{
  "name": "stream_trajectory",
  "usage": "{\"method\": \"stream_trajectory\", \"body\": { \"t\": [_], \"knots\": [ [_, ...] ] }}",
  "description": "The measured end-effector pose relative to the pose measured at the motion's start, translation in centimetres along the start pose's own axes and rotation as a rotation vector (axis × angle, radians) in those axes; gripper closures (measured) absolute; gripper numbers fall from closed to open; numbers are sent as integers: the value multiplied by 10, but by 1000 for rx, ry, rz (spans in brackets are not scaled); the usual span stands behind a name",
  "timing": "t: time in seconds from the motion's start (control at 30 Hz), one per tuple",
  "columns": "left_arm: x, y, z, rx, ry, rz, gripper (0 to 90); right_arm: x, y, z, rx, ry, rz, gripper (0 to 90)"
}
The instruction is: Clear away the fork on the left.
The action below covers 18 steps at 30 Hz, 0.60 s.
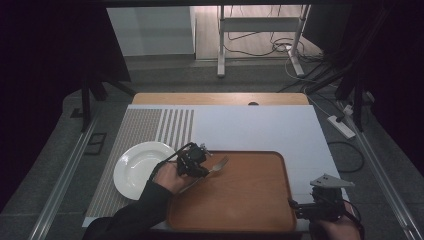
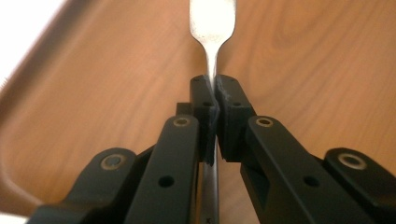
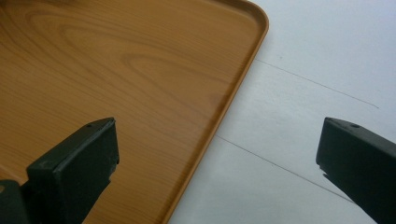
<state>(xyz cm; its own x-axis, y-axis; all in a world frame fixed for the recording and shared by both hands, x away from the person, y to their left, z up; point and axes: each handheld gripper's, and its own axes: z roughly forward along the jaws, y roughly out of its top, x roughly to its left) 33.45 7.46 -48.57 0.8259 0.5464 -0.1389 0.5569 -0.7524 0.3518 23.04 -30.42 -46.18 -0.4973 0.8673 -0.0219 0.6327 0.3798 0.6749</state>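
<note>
Wooden tray: the landmark, lying on the white worktop.
Fork: above the tray's near-left part, tines toward its middle, handle pinched by the left hand-held gripper.
Left hand-held gripper: jaws clamped on the fork's handle.
Right hand-held gripper: jaws wide apart, nothing between them, at the tray's near-right corner.
Plate: white, bare, just left of the tray.
Step in hand: likely carrying the fork over the tray.
Next move: probably lower it flat, then part the jaws.
</note>
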Motion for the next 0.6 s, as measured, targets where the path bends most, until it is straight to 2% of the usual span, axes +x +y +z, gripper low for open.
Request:
{"method": "stream_trajectory", "body": {
  "t": [0.2, 0.3, 0.37, 0.43, 0.5, 0.53, 0.6],
  "knots": [
    [-13, -17, 4, 15, -21, -43, 865, 0, 0, -1, -5, 3, -2, 0],
    [-18, -26, 10, 23, -24, -51, 864, 0, 0, -1, -6, 6, -6, 0],
    [-21, -29, 12, -5, -22, -41, 858, 0, 0, -1, -7, 8, -7, 0],
    [-22, -31, 10, -31, -1, -28, 835, 0, 0, -1, -9, 9, -8, 0],
    [-24, -32, 6, -75, 12, -21, 756, 0, 0, -1, -10, 9, -7, 0],
    [-26, -32, 4, -93, 12, -11, 759, 0, 0, -1, -11, 9, -7, 0],
    [-30, -31, 3, -117, -4, 12, 864, 0, 0, -1, -10, 10, -8, 0]
  ]
}}
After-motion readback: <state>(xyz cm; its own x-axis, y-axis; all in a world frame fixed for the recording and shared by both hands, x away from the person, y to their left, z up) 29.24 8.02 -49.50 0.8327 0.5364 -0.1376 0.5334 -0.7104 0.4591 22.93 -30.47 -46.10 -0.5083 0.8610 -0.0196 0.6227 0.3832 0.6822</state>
